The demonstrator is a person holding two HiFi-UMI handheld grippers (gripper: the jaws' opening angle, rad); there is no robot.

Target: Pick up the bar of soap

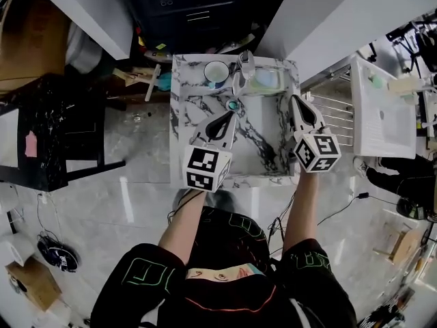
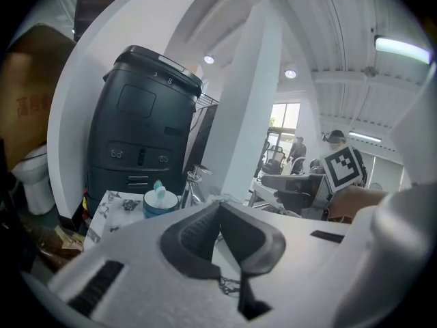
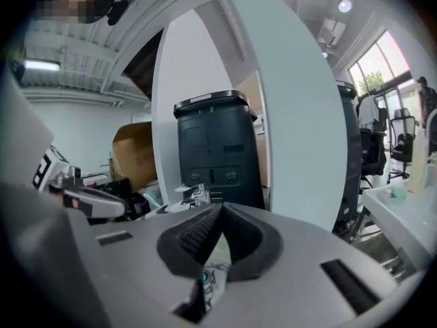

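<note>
Both tools are up over the white, grey-veined marble table. The left tool hangs above the middle of the top, jaws pressed together at the tips with nothing between them. The right tool sits out at the table's 3 o'clock edge, also closed and empty.

The pale green bar of soap lies up at about 1 o'clock on the table. It's just right of the chrome tap, and a round blue cup stands further over at 11 o'clock. The soap may be resting in a clear dish, though I can't be sure from here. The right tool is the nearer one, pointing roughly that way, but it's not touching.

I'd expect that bar to be light and stiff but slick, more so if damp, so it could squirt out of a hard pinch. The best hold looks to be across the narrow width at mid-length, pads flat on the two long sides, with a firm but gentle squeeze. The jaws have to open first.
</note>
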